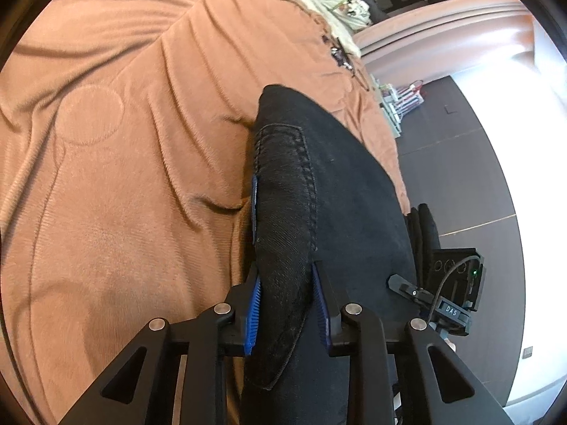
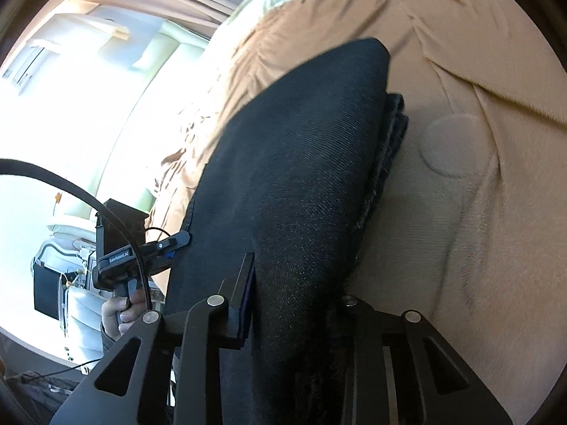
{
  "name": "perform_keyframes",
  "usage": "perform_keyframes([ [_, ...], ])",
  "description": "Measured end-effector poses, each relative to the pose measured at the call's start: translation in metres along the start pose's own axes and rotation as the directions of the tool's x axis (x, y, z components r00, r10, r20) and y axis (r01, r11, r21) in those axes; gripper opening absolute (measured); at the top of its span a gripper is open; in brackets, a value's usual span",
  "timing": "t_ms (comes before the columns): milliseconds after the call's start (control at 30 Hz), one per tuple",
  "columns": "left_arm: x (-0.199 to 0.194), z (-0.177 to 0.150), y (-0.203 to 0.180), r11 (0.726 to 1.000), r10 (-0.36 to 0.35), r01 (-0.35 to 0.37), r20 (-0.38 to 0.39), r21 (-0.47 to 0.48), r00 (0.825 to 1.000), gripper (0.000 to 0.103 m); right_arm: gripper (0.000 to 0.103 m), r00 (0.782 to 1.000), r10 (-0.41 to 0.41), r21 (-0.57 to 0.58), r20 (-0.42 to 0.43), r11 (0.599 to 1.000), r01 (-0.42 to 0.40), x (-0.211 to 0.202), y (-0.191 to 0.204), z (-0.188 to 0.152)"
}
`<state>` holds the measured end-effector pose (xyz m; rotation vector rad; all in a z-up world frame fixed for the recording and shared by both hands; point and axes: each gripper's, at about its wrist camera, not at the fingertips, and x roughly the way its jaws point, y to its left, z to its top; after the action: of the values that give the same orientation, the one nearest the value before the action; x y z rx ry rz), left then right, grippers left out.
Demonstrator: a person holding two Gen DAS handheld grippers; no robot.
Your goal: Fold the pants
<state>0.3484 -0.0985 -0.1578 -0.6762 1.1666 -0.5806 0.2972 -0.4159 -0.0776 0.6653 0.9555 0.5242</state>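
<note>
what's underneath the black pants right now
An orange-brown bedspread lies under the black pants, which both tongs, left and right, grip. The patch directly beneath is hidden.

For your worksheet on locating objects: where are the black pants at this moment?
The black pants are clamped in both claws, left and right, held in a folded bundle over the brown blanket on the bed.

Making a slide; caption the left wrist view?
Left gripper clamps folded black denim pants above a rust-orange bedspread.
</note>
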Motion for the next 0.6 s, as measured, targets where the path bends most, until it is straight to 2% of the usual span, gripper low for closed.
perform_keyframes([
  [600, -0.063, -0.015, -0.013, 0.996, -0.062, 0.056, 0.086, 0.072, 0.994, 0.023, 0.023, 0.997, -0.013, -0.081, 0.08, 0.997, 0.019, -0.004, 0.05, -0.022],
])
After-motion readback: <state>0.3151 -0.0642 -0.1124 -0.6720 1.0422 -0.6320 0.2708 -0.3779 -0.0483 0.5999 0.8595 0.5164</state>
